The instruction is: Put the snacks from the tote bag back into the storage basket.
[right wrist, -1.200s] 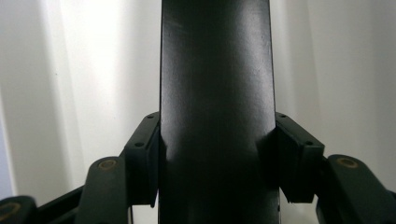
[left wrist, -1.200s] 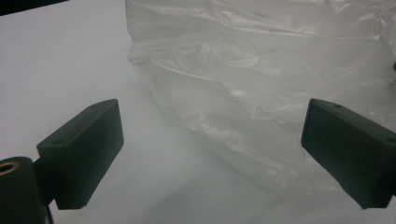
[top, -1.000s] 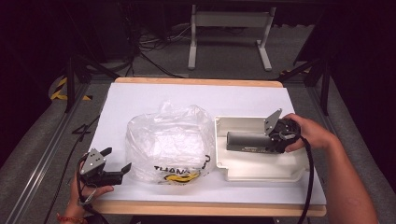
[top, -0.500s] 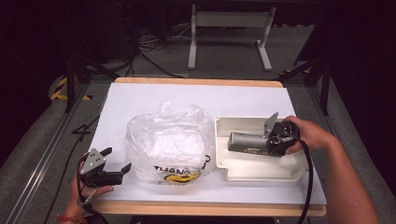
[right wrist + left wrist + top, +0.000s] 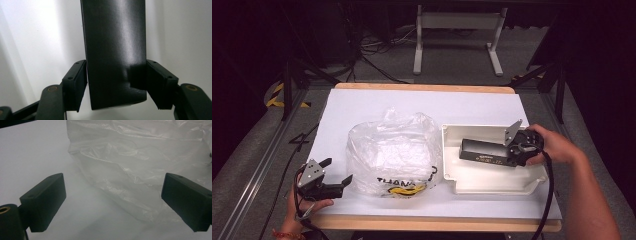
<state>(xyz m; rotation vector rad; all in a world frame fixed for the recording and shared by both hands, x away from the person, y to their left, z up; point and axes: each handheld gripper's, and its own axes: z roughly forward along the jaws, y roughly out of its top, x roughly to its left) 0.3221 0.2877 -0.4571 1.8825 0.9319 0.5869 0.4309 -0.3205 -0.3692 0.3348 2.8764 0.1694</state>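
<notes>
A long black box [image 5: 484,152] lies inside a white tray [image 5: 492,187] on the right of the table. My right gripper [image 5: 508,154] is shut on the box's right end. In the right gripper view its jaws press both sides of the black box [image 5: 115,50], over the tray's white floor [image 5: 30,37]. A crumpled clear plastic bag [image 5: 392,150] with yellow and black print sits mid-table, just left of the tray. My left gripper [image 5: 338,171] is open at the bag's lower left corner, nothing between its jaws. The left gripper view has the bag [image 5: 140,157] close ahead of the left gripper [image 5: 112,197].
White paper [image 5: 362,107] covers the tabletop, bare at the back and far left. The wooden table edge [image 5: 432,224] runs along the front. Cables and a metal stand [image 5: 457,30] are on the floor beyond the table.
The right gripper and the black box have shifted slightly to the right inside the tray. The left gripper and the bag have stayed put.
</notes>
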